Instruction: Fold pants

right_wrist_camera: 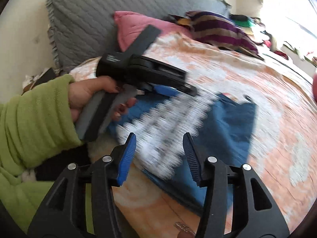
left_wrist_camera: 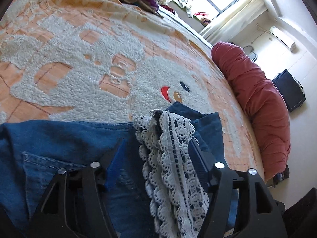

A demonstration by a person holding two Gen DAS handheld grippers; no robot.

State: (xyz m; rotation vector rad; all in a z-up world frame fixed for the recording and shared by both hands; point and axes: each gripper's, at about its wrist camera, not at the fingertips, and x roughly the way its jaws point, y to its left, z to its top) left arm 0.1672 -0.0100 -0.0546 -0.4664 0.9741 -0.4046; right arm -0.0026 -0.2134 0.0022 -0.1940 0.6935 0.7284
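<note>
Blue denim pants (left_wrist_camera: 69, 138) with a white lace trim (left_wrist_camera: 172, 158) lie on the bed. My left gripper (left_wrist_camera: 156, 141) stands open low over them; the lace strip runs between its fingers, and neither pad presses on it. In the right wrist view the pants (right_wrist_camera: 227, 123) and the lace (right_wrist_camera: 158, 123) are blurred. My right gripper (right_wrist_camera: 159, 135) is open just in front of the lace, with its blue pads (right_wrist_camera: 128, 154) well apart. The left gripper (right_wrist_camera: 178, 91), held by a hand in a green sleeve (right_wrist_camera: 39, 119), reaches over the pants' far left part.
The orange and white fleece bedspread (left_wrist_camera: 99, 59) covers the bed. A red bolster (left_wrist_camera: 257, 109) lies along the bed's right edge. A grey quilted pillow (right_wrist_camera: 99, 19), a pink pillow (right_wrist_camera: 134, 25) and a striped one (right_wrist_camera: 218, 29) sit at the head.
</note>
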